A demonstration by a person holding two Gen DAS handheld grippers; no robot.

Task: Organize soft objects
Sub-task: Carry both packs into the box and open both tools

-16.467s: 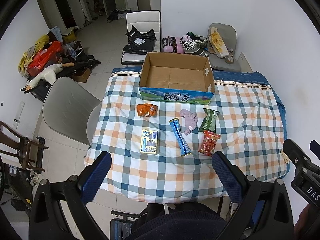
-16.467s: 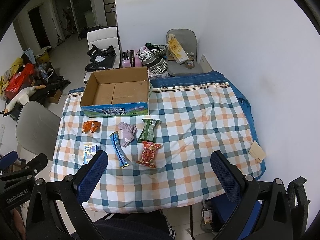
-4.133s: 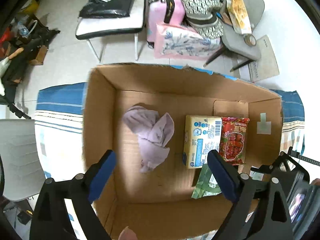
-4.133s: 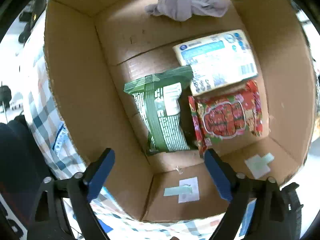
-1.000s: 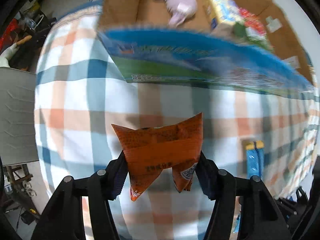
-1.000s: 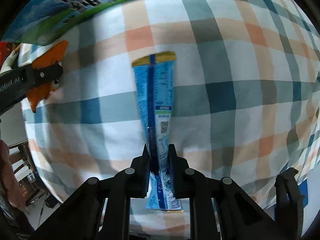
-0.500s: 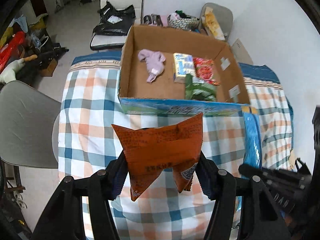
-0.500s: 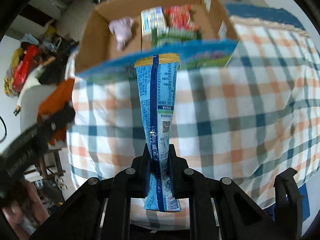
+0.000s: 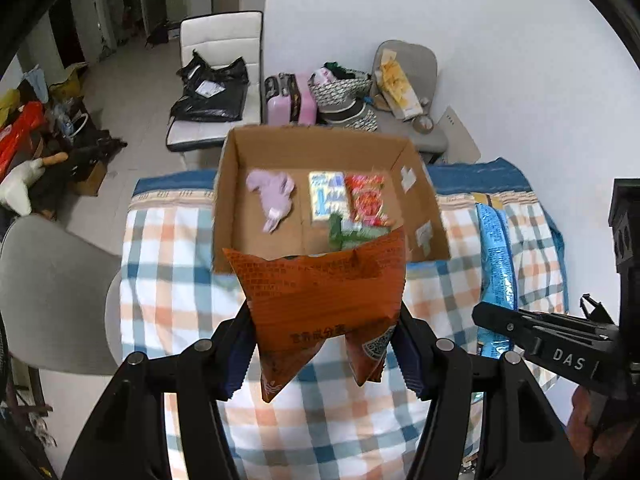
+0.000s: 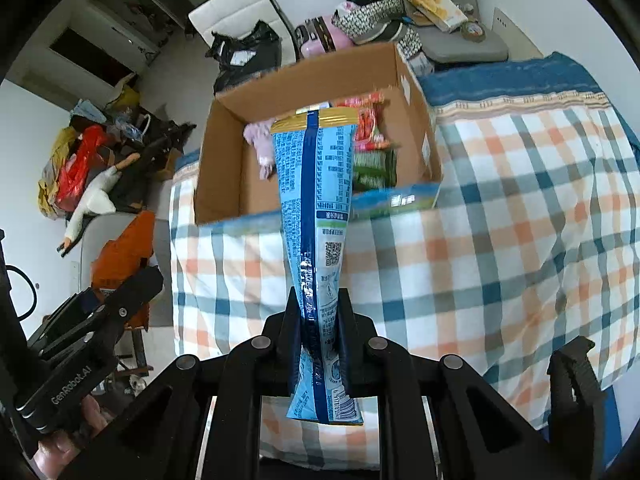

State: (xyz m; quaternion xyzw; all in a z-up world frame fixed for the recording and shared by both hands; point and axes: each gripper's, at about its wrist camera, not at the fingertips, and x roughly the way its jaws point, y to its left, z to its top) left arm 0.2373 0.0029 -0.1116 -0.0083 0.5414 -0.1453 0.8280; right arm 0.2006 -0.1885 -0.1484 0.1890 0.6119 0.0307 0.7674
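My left gripper (image 9: 322, 344) is shut on an orange snack bag (image 9: 324, 296) and holds it in the air in front of the cardboard box (image 9: 230, 168). My right gripper (image 10: 318, 320) is shut on a long blue packet (image 10: 316, 196), also raised before the box (image 10: 224, 160). The blue packet also shows in the left wrist view (image 9: 496, 264), the orange bag in the right wrist view (image 10: 124, 252). Inside the box lie a purple cloth (image 9: 272, 196), a yellow-blue pack (image 9: 326, 198), a red packet (image 9: 366, 200) and a green packet (image 9: 348, 234).
The box stands at the far side of a table with a plaid cloth (image 9: 168, 248). A grey chair (image 9: 48, 292) is at the left. A white chair (image 9: 220, 36), a pink suitcase (image 9: 288, 98) and bags sit on the floor behind.
Both grippers have risen and drawn back from the table with their packets, and the box interior shows more from above. At 4.1 s ago both were open above the box.
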